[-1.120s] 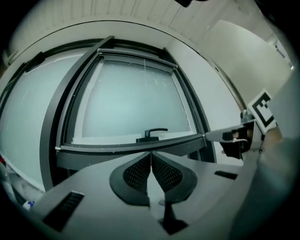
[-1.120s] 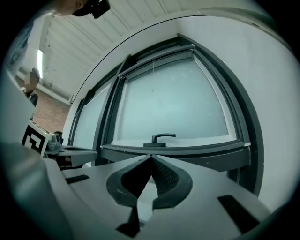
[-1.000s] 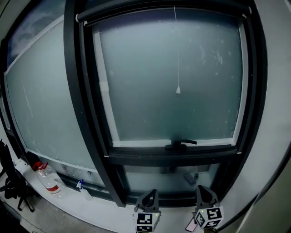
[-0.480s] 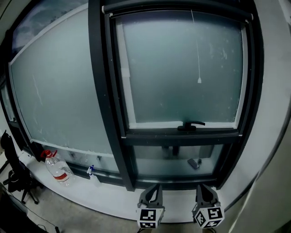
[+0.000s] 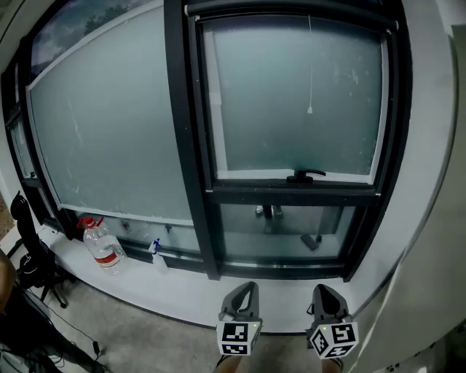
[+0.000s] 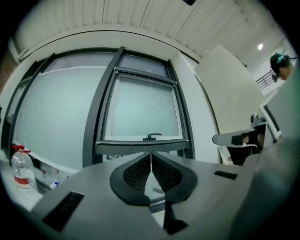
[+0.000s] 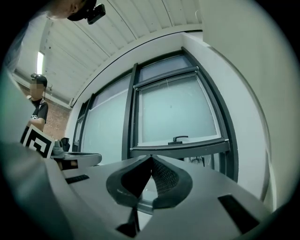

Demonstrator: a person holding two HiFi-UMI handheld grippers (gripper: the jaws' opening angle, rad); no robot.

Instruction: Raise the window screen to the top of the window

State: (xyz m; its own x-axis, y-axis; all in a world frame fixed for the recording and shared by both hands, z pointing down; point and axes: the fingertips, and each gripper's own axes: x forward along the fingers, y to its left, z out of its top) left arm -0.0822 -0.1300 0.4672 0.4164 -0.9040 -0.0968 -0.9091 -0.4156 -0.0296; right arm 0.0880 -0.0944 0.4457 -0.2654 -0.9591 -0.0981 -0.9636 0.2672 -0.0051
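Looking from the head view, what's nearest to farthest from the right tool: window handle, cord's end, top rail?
1. Window handle, low down, just above the right tool.
2. Cord's end, hanging mid-pane.
3. Top rail, highest up.

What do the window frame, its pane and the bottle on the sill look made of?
Window frame: dark and matte, probably painted metal, judging by its thin straight profiles.
Pane: frosted glass or a translucent screen, milky and speckled; I can't tell which.
Bottle: clear plastic, see-through, with a red cap and label.
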